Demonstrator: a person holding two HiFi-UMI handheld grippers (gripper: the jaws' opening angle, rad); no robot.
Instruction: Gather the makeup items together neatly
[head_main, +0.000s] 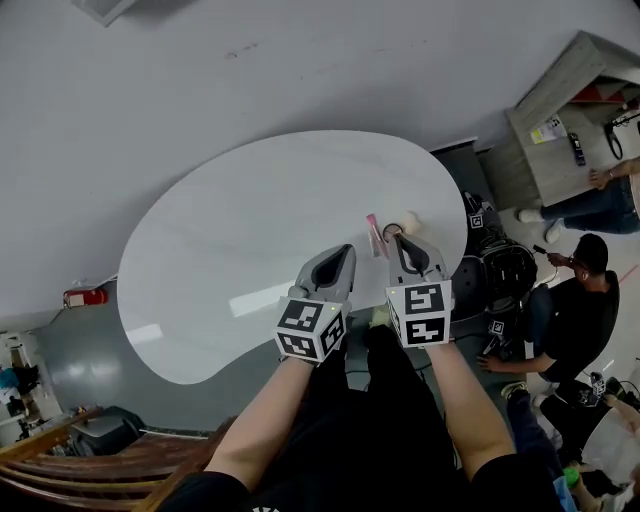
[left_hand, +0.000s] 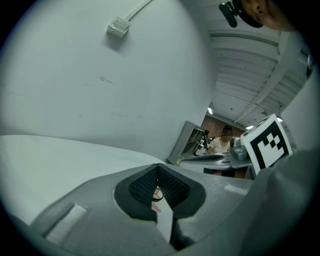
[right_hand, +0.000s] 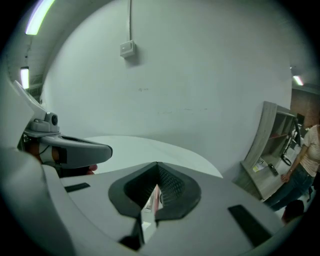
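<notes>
Makeup is collected in one small cluster toward three o'clock of the white table. The cluster has a pink tube, a small round item and a cream-coloured piece at the tube's two o'clock. They lie very near each other, but whether they touch I cannot tell. The tube is slim and lies flat, with its length running from twelve to six o'clock. The round item looks like a dark ring with a pale centre, and the cream piece is soft in outline and too small to name. The left gripper and the right gripper are side by side at the table's five o'clock edge, and both point toward the cluster. The right one has its tips just at the six o'clock side of the round item. Jaws of the left gripper are pressed together at the tips and carry nothing, and the same is true for the right gripper. Behind its closed tips the pink tube only shows through the slit lower down, so it is not gripped. I judge that the grippers are empty because the items already sit together, so little or nothing is left to gather.
</notes>
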